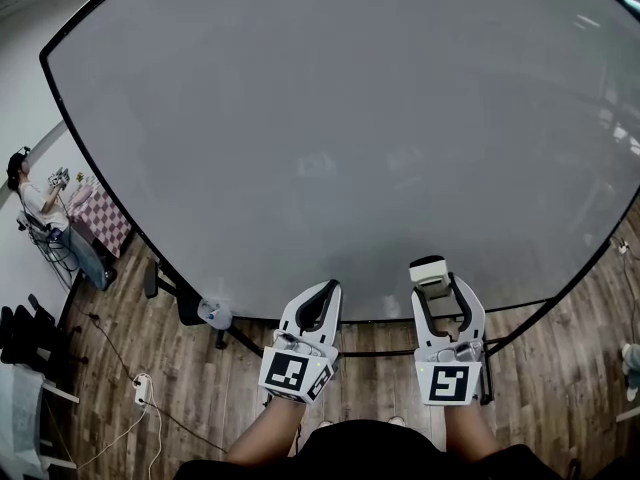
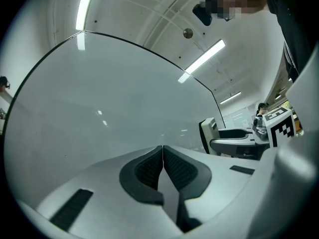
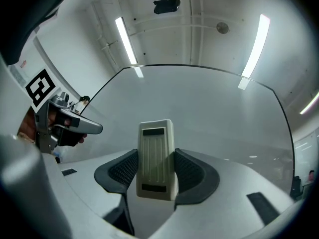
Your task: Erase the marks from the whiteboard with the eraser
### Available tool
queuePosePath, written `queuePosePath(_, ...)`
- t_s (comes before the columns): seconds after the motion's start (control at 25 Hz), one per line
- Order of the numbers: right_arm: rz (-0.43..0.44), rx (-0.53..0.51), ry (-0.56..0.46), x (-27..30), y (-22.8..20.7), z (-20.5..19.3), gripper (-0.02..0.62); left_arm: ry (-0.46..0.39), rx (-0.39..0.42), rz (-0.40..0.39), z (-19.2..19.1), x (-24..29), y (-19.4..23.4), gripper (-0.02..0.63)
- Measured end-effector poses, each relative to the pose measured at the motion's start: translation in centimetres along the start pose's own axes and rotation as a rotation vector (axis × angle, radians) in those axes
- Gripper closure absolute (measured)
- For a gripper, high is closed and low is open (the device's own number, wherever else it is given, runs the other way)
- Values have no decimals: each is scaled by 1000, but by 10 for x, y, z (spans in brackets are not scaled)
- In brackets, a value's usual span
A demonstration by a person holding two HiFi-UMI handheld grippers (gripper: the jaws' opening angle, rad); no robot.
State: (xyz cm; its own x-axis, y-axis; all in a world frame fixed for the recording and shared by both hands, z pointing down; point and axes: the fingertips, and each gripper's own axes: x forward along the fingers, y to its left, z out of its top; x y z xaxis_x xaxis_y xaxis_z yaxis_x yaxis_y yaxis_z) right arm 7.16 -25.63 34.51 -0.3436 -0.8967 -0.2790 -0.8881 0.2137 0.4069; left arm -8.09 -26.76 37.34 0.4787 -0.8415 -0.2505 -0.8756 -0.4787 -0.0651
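Observation:
A large whiteboard (image 1: 340, 138) fills the head view, its surface plain grey-white with no marks that I can see. My right gripper (image 1: 438, 290) is shut on a cream eraser (image 1: 430, 271) near the board's lower edge. In the right gripper view the eraser (image 3: 155, 157) stands upright between the black pads (image 3: 193, 171), in front of the whiteboard (image 3: 199, 103). My left gripper (image 1: 317, 303) is shut with nothing in it, its pads (image 2: 177, 171) pressed together in front of the whiteboard (image 2: 99, 103). The right gripper (image 2: 219, 139) also shows at the right of the left gripper view.
The board stands on a black frame (image 1: 190, 303) over a wooden floor (image 1: 180, 388). A person (image 1: 30, 203) sits at a checkered table (image 1: 100, 218) at far left. A power strip with cables (image 1: 140, 388) lies on the floor at lower left.

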Motion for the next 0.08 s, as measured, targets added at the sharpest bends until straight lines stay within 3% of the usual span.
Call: queuePosePath(0.08, 13, -29, 12, 2, 1, -2, 344, 0, 0, 4, -1, 1, 2, 584)
